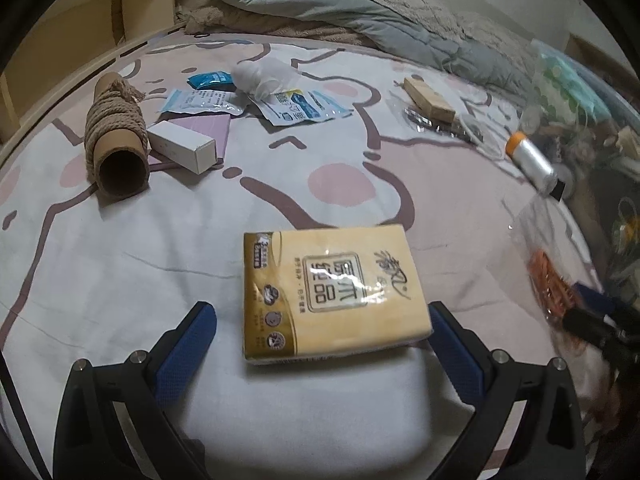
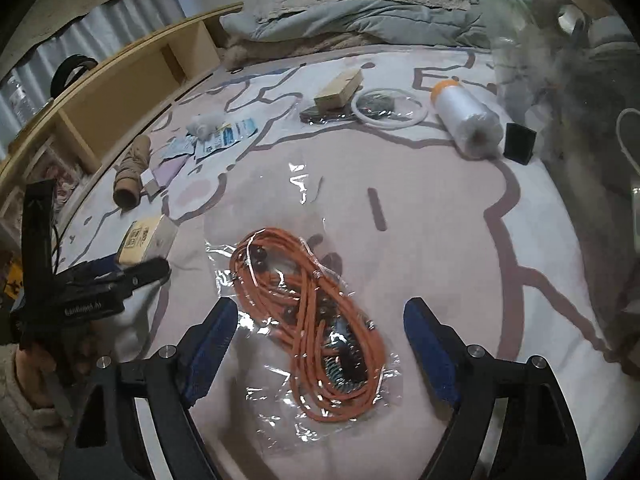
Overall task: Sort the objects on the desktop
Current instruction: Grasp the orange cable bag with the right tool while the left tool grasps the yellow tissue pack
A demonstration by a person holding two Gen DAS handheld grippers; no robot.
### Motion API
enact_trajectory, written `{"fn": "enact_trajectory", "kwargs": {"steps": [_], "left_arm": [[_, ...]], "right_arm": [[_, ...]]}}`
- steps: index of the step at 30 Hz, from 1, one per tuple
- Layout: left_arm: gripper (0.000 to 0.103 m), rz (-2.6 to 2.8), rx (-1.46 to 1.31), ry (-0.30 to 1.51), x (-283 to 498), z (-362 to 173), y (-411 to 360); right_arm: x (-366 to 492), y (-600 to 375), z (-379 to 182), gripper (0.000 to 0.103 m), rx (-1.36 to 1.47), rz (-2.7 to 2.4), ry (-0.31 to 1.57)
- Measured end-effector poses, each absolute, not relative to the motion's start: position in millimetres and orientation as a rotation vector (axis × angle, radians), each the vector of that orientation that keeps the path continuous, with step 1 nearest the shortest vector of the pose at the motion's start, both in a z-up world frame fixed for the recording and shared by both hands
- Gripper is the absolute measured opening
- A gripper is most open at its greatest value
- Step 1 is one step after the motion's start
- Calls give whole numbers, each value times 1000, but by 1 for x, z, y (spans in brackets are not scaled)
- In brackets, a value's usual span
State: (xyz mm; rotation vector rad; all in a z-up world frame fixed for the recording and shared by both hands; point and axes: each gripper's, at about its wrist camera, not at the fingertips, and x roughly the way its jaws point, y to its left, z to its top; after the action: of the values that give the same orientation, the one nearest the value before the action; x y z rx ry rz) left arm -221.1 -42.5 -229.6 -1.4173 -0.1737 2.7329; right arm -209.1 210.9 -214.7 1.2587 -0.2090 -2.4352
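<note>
A yellow tissue pack (image 1: pixel 332 292) lies flat on the patterned bedsheet, between the fingers of my open left gripper (image 1: pixel 320 320); the right pad is close to its edge. It also shows in the right wrist view (image 2: pixel 146 240), with the left gripper (image 2: pixel 120 276) beside it. My right gripper (image 2: pixel 320 320) is open around a clear bag of coiled orange cord (image 2: pixel 312 320), which also shows in the left wrist view (image 1: pixel 550 284). Neither gripper holds anything.
On the sheet: a rope-wound cardboard tube (image 1: pixel 116 136), a white box (image 1: pixel 182 146), several blue-white sachets (image 1: pixel 296 104), a wooden block (image 1: pixel 428 98), a clear roll with orange cap (image 2: pixel 466 118), a white ring (image 2: pixel 390 110), a black cube (image 2: pixel 519 144). Folded duvet (image 1: pixel 360 12) behind; wooden shelf (image 2: pixel 132 96) left.
</note>
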Motion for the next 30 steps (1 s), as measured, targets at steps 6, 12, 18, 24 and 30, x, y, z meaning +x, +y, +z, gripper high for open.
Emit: {"fn": "enact_trajectory", "kwargs": {"steps": [6,12,18,24,30], "left_arm": [[103,2735,-1403,-256,-225,-228,-48],[103,2770,-1425,-228,-228,-229,-44],[103,2785,-1442,-204,-229,-230,-43],[102,2786,-1444,-219,-229,-230,-44],[102,2792,-1442,-247,-231,-230,-46]], "right_arm": [[-188,180,-211,85,1252,-2363,-110],[-193,163,-214,85,1322,-2498,-3],[-210,166,-217,85,1374,-2550,-98],[-216,171,-218,85,1381,-2570,-202],[-215,165,-217,75,1400,-2599,-173]]}}
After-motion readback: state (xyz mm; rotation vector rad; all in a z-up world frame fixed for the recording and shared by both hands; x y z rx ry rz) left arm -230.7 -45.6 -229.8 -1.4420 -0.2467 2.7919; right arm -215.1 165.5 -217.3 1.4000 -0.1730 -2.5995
